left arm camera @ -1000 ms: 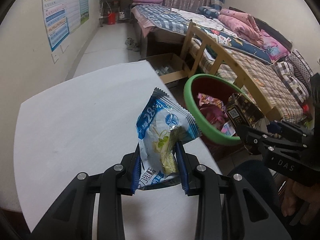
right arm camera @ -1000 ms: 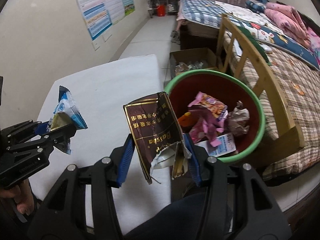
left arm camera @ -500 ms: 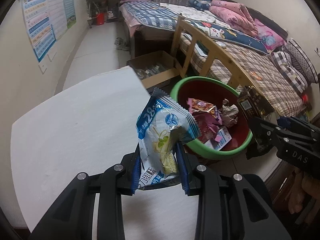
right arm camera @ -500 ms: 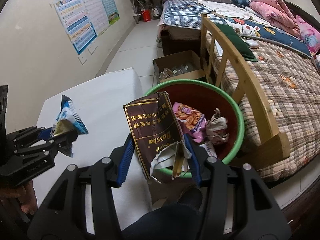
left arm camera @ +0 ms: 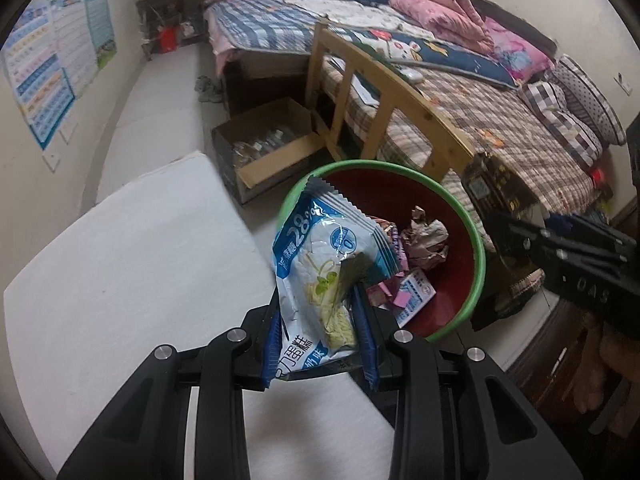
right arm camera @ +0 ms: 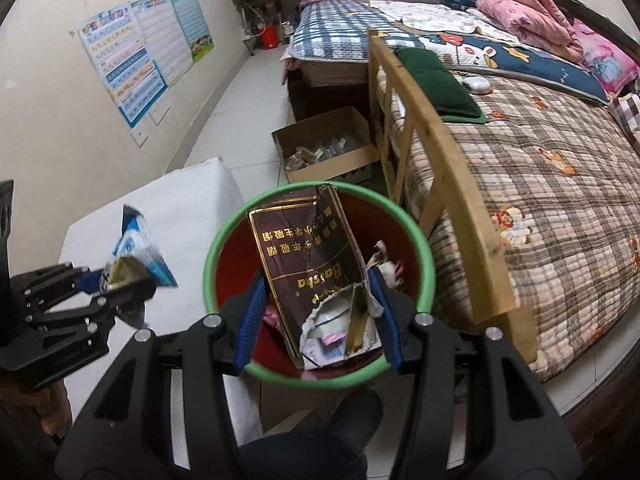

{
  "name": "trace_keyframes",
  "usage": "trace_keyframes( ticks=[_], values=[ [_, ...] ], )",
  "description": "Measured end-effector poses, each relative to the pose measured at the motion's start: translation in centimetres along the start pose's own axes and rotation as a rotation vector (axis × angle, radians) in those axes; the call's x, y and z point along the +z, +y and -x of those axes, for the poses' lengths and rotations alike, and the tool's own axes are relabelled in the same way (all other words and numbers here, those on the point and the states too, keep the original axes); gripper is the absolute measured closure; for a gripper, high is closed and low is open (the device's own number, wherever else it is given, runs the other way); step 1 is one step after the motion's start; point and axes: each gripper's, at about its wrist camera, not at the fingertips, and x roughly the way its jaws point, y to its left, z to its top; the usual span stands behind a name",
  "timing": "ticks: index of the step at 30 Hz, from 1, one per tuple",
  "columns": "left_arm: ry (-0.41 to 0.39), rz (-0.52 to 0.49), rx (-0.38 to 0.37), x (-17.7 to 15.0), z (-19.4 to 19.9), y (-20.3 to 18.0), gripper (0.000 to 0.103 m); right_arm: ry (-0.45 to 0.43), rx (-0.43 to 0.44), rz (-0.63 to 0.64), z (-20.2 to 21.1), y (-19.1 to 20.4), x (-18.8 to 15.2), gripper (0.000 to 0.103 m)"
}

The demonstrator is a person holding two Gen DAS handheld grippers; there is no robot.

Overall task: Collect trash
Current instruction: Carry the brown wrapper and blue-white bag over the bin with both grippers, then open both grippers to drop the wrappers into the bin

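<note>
My left gripper (left arm camera: 318, 320) is shut on a blue and white snack wrapper (left arm camera: 320, 252), held at the near left rim of the green-rimmed red trash bin (left arm camera: 478, 256). My right gripper (right arm camera: 316, 300) is shut on a torn dark brown carton (right arm camera: 308, 252), held over the bin (right arm camera: 428, 252). The bin holds several crumpled wrappers (left arm camera: 426, 238). The right gripper with its carton (left arm camera: 496, 188) shows at the right of the left wrist view. The left gripper with its wrapper (right arm camera: 140, 252) shows at the left of the right wrist view.
A white table (left arm camera: 132, 260) lies left of the bin. An open cardboard box (left arm camera: 272, 148) stands on the floor beyond. A wooden bed frame (left arm camera: 392, 96) and beds fill the right side. Posters (right arm camera: 144, 52) hang on the left wall.
Both grippers have moved right, off the table toward the bin. The brown carton is now over the bin's inside and the blue wrapper is at its near left rim.
</note>
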Motion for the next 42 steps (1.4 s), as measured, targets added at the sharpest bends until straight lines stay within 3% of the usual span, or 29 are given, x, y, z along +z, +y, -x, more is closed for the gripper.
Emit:
trace_keyframes(
  ticks=[6, 14, 20, 24, 25, 27, 29, 33, 38, 42],
  values=[
    [0.014, -0.046, -0.028, 2.0, -1.8, -1.9, 0.073, 0.015, -0.007, -0.049, -1.5, -2.3, 0.9, 0.055],
    [0.075, 0.016, -0.124, 3.3, -5.0, -2.4, 0.073, 0.076, -0.001, -0.067, -4.1, -3.6, 0.8, 0.055],
    [0.104, -0.013, -0.132, 3.4, -6.2, -3.4, 0.07, 0.088, 0.0, -0.056, -4.9, -3.0, 1.2, 0.054],
    [0.12, -0.024, -0.119, 3.3, -6.8, -3.6, 0.055, 0.11, 0.005, -0.049, -5.7, -2.6, 1.5, 0.053],
    [0.121, -0.024, -0.117, 3.3, -6.9, -3.5, 0.042, 0.112, 0.002, -0.044, -5.8, -2.4, 1.6, 0.053],
    [0.118, -0.026, -0.114, 3.3, -6.8, -3.4, 0.026, 0.109, -0.001, -0.038, -5.8, -2.2, 1.7, 0.038],
    [0.108, -0.038, -0.107, 3.1, -6.3, -3.3, 0.017, 0.099, -0.009, -0.031, -5.6, -1.8, 1.7, 0.027],
    [0.094, -0.067, -0.067, 2.3, -5.0, -2.7, 0.01, 0.087, -0.018, -0.025, -5.0, -1.2, 1.9, 0.01],
    [0.083, -0.049, -0.029, 0.3, -2.6, -0.7, 0.008, 0.059, -0.021, -0.013, -3.3, 0.4, 1.9, 0.005],
    [0.024, 0.019, 0.015, -1.8, 0.6, 2.1, 0.008, 0.028, -0.018, 0.011, -1.4, 2.9, 1.1, 0.005]
  ],
)
